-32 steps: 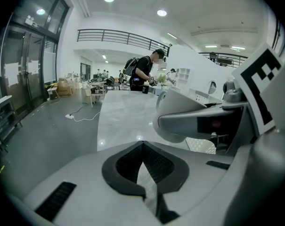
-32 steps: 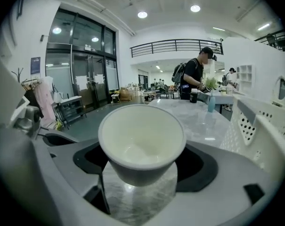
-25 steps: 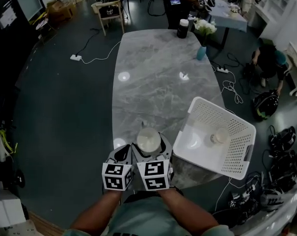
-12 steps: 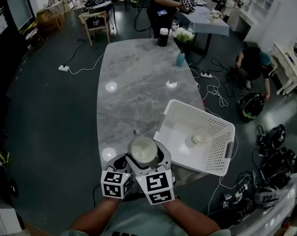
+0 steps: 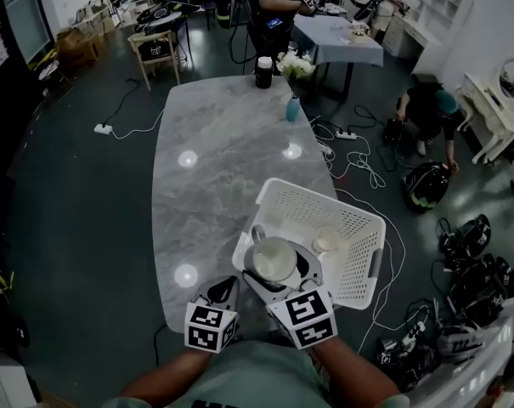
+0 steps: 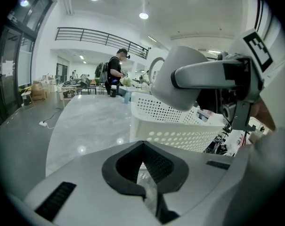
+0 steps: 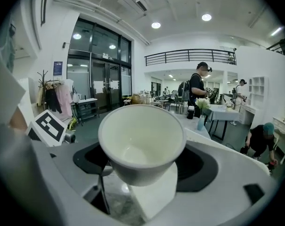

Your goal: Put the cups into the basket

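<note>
Right hand-held gripper (image 7: pixel 142 171) clamps a white cup (image 7: pixel 141 142) upright over the white basket (image 5: pixel 364 257) — ready to lower beside the cup inside (image 5: pixel 325 240); left hand-held gripper (image 5: pixel 224 286) closed, empty.

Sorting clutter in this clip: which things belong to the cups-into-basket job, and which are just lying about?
Job: cup held in the right tool; second cup, inside the basket.
Lying about: flower vase; dark container; power strip on the floor.
</note>
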